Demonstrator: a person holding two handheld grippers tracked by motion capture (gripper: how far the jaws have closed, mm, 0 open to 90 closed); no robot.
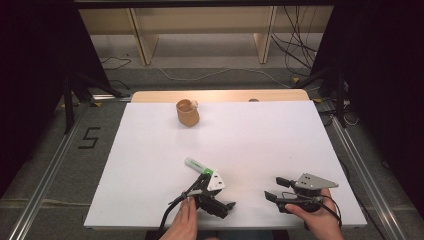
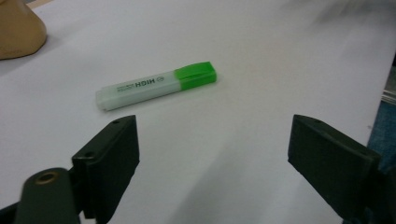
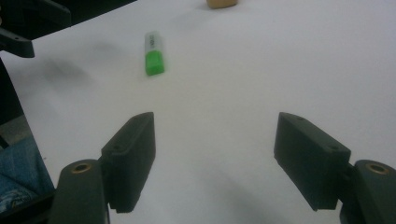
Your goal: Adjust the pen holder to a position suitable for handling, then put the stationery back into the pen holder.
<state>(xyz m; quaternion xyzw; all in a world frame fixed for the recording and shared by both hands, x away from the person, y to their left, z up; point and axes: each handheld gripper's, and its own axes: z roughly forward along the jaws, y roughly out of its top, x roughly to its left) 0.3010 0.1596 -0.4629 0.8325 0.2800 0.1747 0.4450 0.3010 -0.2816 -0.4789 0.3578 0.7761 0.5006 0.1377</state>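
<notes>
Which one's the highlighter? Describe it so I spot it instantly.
On the white table, look near the front edge, just beyond the left claw. The highlighter lies flat there: pale barrel, bright green cap, unlike the tan cup standing at the far edge.

A highlighter (image 1: pixel 198 167) lies on the white worktop (image 1: pixel 260 135) just left of centre frame, directly ahead of the wide-spread left gripper (image 1: pixel 226 207). A tan cup (image 1: pixel 187 112) stands near the top edge, well apart. Between them, and across the right half before the right gripper (image 1: pixel 274 188), the surface lies bare.
</notes>
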